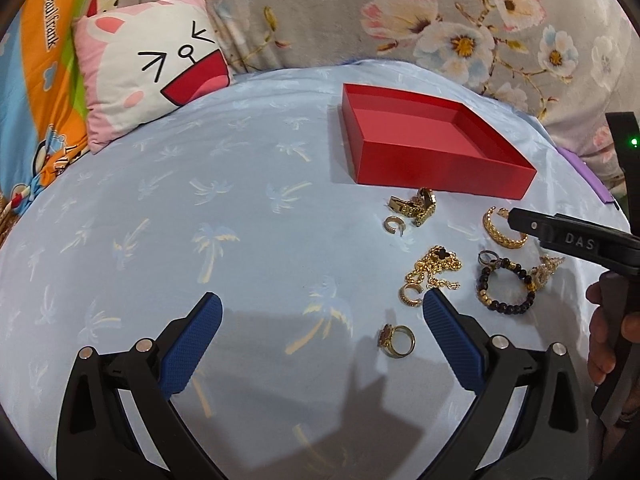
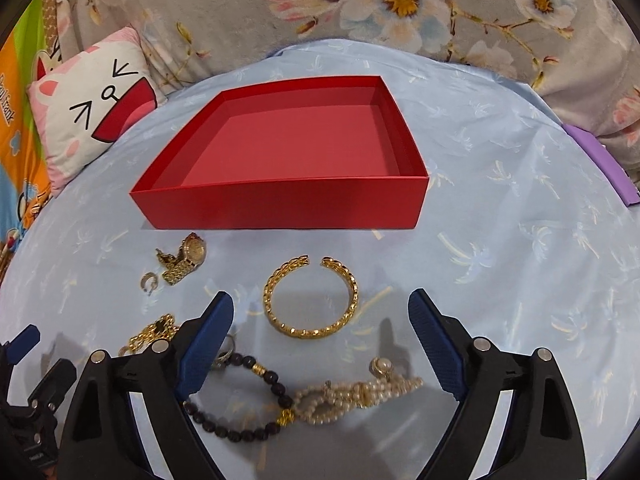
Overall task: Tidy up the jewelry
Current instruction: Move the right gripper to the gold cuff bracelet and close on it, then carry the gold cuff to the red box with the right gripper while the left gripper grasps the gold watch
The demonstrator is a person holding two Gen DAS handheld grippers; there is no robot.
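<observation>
An empty red box [image 1: 440, 168] [image 2: 280, 204] sits on the light blue bedsheet. Jewelry lies in front of it: a gold watch [image 1: 418, 206] [image 2: 186, 262], a gold cuff bangle [image 1: 500, 232] [image 2: 310, 298], a gold chain necklace [image 1: 434, 266] [image 2: 150, 334], a dark bead bracelet [image 1: 506, 286] [image 2: 240, 400], a pearl bracelet [image 2: 360, 398], and a gold ring [image 1: 398, 340]. My left gripper [image 1: 322, 314] is open and empty, above the sheet left of the ring. My right gripper [image 2: 320, 310] is open and empty, straddling the bangle from above; it also shows in the left wrist view [image 1: 560, 236].
A cartoon cat pillow [image 1: 148, 80] [image 2: 92, 108] lies at the far left. A floral grey blanket [image 1: 400, 12] lines the back. A small gold ear cuff [image 1: 394, 225] [image 2: 148, 281] lies by the watch. A purple strip [image 2: 600, 162] lies at the right edge.
</observation>
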